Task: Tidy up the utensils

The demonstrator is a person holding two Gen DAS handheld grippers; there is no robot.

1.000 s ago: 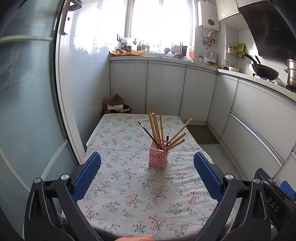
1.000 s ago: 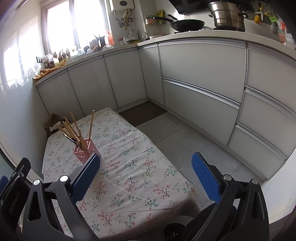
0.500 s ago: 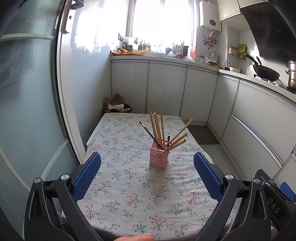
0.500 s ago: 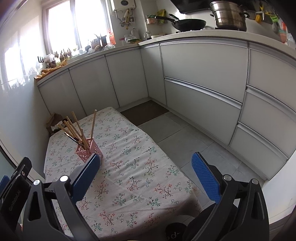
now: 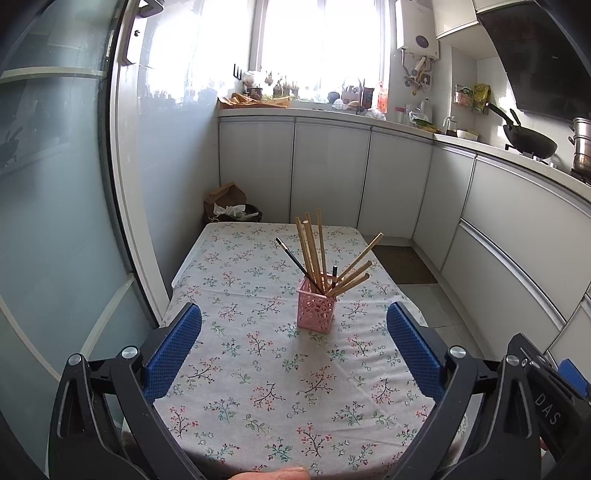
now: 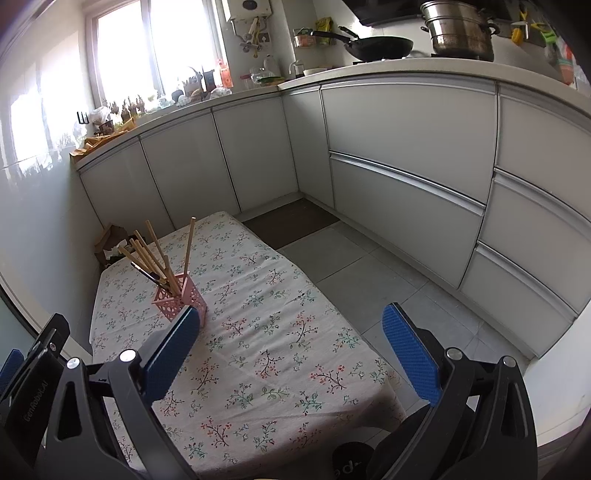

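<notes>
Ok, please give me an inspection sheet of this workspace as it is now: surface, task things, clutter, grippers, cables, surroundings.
Surface: table with floral cloth, lying flat.
Job's things: pink holder standing upright on the cloth; wooden chopsticks and two dark ones leaning in it, fanned out.
Clutter: nothing seen loose on the cloth.
Grippers: left gripper and right gripper both have open jaws, holding nothing, short of the holder.
Cables: nothing seen.
Surroundings: kitchen cabinets, wok and steel pot on the counter, bin with paper behind the table.
</notes>
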